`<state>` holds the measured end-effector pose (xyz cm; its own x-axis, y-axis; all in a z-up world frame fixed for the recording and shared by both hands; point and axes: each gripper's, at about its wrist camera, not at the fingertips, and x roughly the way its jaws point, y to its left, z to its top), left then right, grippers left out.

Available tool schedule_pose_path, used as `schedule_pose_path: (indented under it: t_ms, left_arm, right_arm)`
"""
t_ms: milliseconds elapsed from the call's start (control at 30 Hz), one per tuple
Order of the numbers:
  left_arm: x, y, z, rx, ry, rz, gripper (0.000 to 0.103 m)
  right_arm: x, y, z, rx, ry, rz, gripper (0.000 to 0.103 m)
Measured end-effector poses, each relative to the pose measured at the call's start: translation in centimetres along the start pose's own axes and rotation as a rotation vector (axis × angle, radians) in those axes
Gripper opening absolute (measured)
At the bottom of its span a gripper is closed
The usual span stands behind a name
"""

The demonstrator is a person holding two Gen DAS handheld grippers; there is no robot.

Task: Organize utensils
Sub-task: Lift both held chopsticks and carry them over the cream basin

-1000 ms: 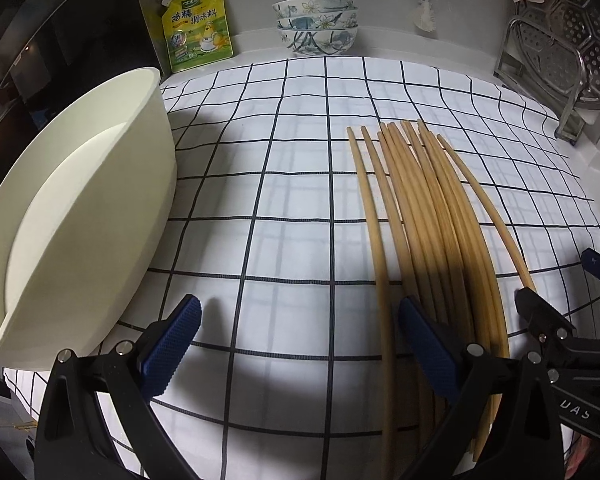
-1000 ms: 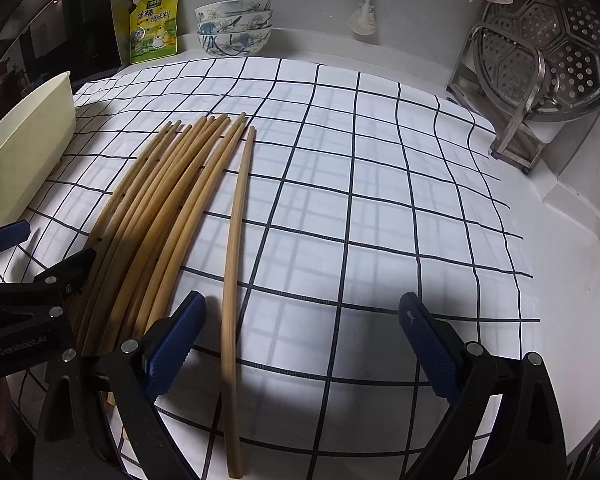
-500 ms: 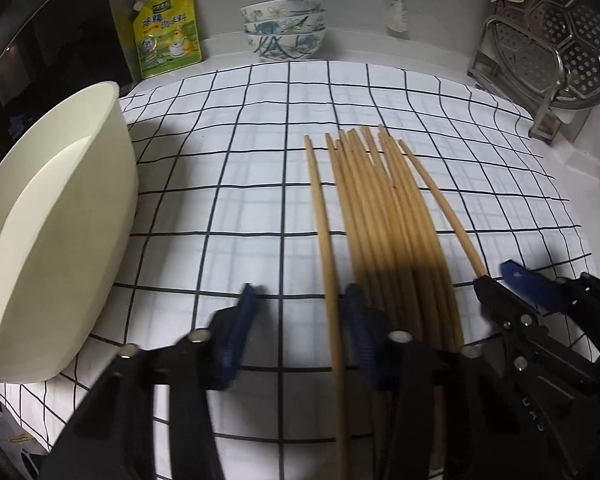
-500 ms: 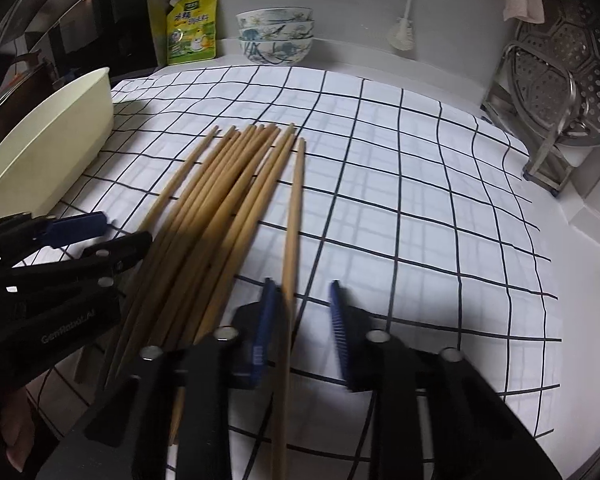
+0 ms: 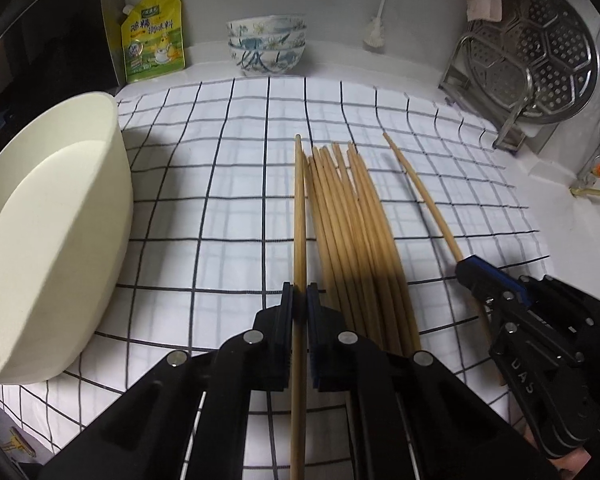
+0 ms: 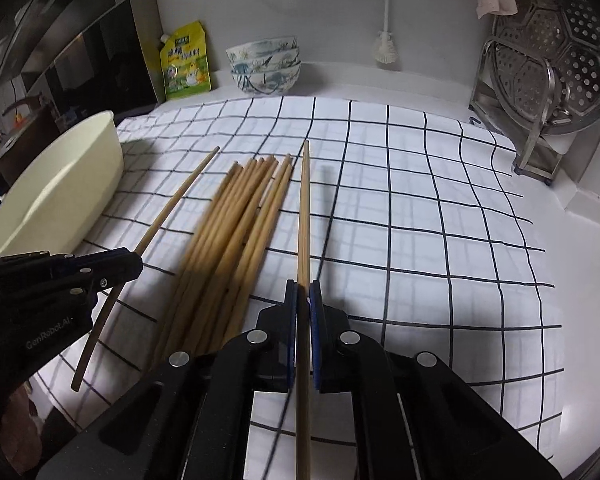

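Both tools have gone from wide open to clamped since the earlier frame: my left tool (image 5: 300, 304) now pinches one chopstick (image 5: 299, 216) from the left edge of the bundle, and my right tool (image 6: 304, 300) pinches another chopstick (image 6: 304, 216) from the right edge. In each case the pads sit tight against the stick with no gap showing.

These sticks look light, stiff and smooth, so I judge they can pivot or slide in a narrow pinch. Each is held toward its thicker end, with a long length sticking out ahead, which will swing if I turn a wrist quickly.

My left stick runs straight out from between the pads, just beside the remaining pile of chopsticks (image 5: 352, 240) on the checked cloth (image 5: 204, 208). My right stick also points straight ahead, angled apart from the pile. On the table's left side, the cream basin (image 5: 60, 240) stands near the pile and looks like the likely place for them.
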<state>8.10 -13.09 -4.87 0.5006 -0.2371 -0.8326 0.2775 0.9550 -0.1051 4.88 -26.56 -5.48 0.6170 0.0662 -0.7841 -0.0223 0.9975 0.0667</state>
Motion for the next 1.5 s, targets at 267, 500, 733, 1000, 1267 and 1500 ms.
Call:
schedule_pose_path:
  t_ms: [267,500,733,1000,1267,1500]
  left_arm:
    - [-6.0,3.1,2.0,-0.02,-0.097,-0.031,0.007]
    - [-10.6,9.6,3.4,-0.067,-0.193,0.033,0.007]
    - [-11.9,17.6,3.7,-0.134,-0.218,0.126,0.007]
    - [-9.2,24.2,2.9,-0.209,-0.161,0.148,0.007]
    - [-6.2,25.8,2.1,-0.22,-0.11,0.147,0.008]
    - [-5.9,26.7,1.6,-0.246,-0.103,0.144,0.02]
  right_arm:
    - [-3.7,3.6,2.9,0.014,-0.092,0.072,0.006]
    - [-4.4,9.5,7.0,-0.023,-0.143,0.169,0.006]
    - [-1.9,18.0,10.5,-0.103,-0.118,0.266,0.006]
    - [2.6,25.9,11.8,-0.168,-0.016,0.312,0.006]
    - [6.4,27.5,11.4,-0.165,0.074,0.293,0.006]
    - [7.5,27.5,10.8,-0.161,0.109,0.268,0.007]
